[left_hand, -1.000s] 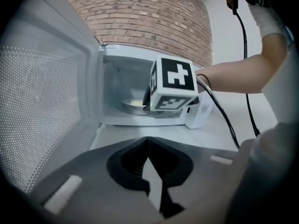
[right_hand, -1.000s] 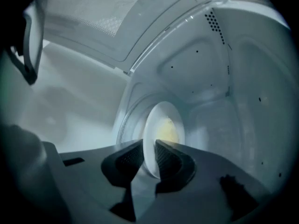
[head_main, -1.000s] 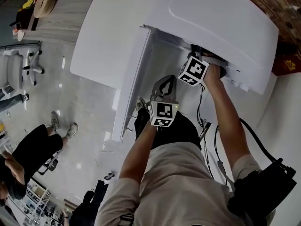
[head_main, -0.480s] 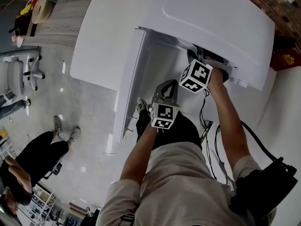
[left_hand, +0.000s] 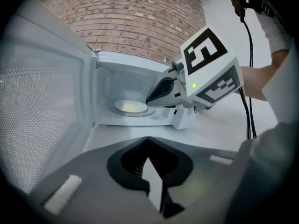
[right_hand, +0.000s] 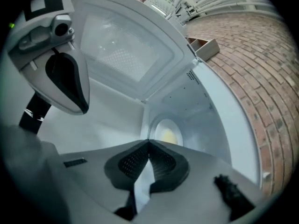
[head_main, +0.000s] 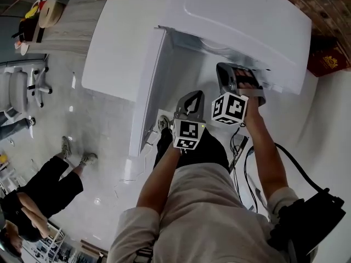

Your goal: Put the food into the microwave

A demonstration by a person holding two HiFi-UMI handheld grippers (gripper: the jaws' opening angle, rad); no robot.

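Observation:
The white microwave (head_main: 241,15) stands with its door (head_main: 120,43) swung wide to the left. Inside, on the turntable, a white plate with yellow food (left_hand: 131,107) sits flat; the right gripper view shows the plate (right_hand: 168,134) too. My right gripper (head_main: 240,73) hangs just outside the cavity mouth, shut with nothing between its jaws. My left gripper (head_main: 193,95) is lower and nearer me, in front of the opening, also shut and empty. In the left gripper view the right gripper (left_hand: 150,99) points into the cavity above the plate.
A brick wall (left_hand: 131,17) is behind the microwave. Black cables (head_main: 241,147) trail down at the right. A red box (head_main: 329,59) sits at the far right. People (head_main: 49,185) and an office chair (head_main: 22,86) are on the floor to the left.
My right gripper has drawn back out of the microwave cavity toward me and now sits outside the opening. The left gripper has shifted slightly. The plate stays inside.

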